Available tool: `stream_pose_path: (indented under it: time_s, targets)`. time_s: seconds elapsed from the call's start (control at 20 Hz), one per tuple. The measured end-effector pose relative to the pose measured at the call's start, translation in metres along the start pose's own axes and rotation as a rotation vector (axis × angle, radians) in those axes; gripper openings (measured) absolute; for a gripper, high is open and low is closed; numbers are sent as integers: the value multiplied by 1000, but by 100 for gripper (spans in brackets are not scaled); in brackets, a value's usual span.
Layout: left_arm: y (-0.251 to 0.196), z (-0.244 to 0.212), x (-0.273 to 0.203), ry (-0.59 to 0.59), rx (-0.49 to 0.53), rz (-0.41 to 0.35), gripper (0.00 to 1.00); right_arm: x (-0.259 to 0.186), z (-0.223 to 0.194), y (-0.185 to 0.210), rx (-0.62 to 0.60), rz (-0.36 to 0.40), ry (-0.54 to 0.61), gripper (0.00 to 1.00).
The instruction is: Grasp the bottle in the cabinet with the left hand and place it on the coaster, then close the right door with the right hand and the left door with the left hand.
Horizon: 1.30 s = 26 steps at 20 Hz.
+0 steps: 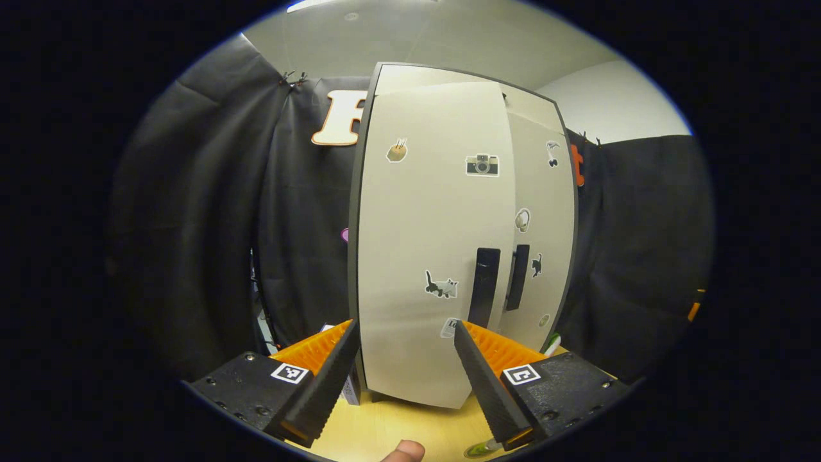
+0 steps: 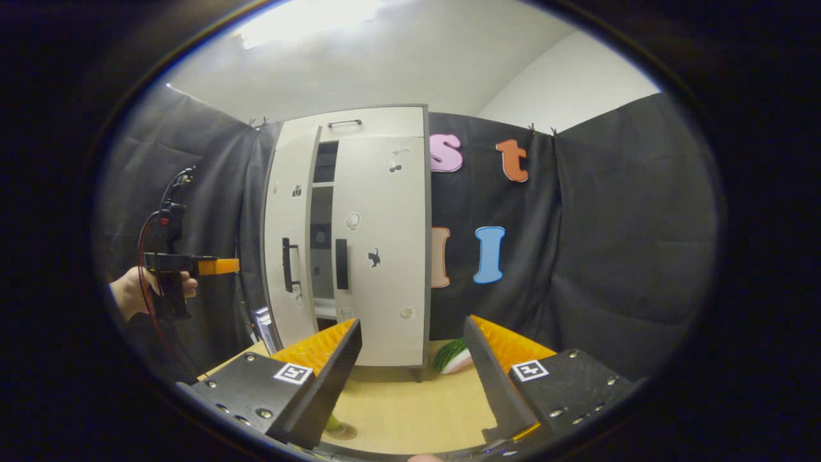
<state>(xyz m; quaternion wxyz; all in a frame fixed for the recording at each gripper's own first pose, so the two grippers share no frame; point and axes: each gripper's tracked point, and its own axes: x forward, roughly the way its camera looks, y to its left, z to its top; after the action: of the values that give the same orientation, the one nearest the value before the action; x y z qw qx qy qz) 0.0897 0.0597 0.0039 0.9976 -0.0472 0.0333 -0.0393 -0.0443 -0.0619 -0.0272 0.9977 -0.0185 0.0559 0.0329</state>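
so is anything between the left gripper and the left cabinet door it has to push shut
Nothing visible does. The open left gripper faces the pale, sticker-dotted left cabinet door with only bare space between. That door stands ajar, and the dark gap between it and the pale right door shows nothing sticking out to block it.

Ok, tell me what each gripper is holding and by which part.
Nothing. The left gripper and right gripper are both open, with empty space between their fingers.
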Motion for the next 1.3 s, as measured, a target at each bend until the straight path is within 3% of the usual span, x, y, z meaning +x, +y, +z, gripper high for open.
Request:
stream_pose_path:
  time_s: [0.2,0.25,0.3,0.5,0.8,1.15,1.3]
  targets:
    - [4,9,-29,-24,21,55,94,2,9,16,24,47,-14,97]
    - [3,11,-36,-26,19,64,89,4,12,20,21,59,-17,97]
    - [2,10,-44,-28,17,75,94,6,15,24,17,70,-22,97]
    - [2,13,-68,-32,17,106,95,11,23,44,24,121,-35,97]
    - [9,24,-79,-54,43,177,94,33,37,60,11,118,-50,97]
    - [-6,14,-60,-46,15,128,94,63,41,82,-10,134,-92,97]
    - [-11,17,-48,-59,-2,105,94,72,43,85,-12,107,-90,97]
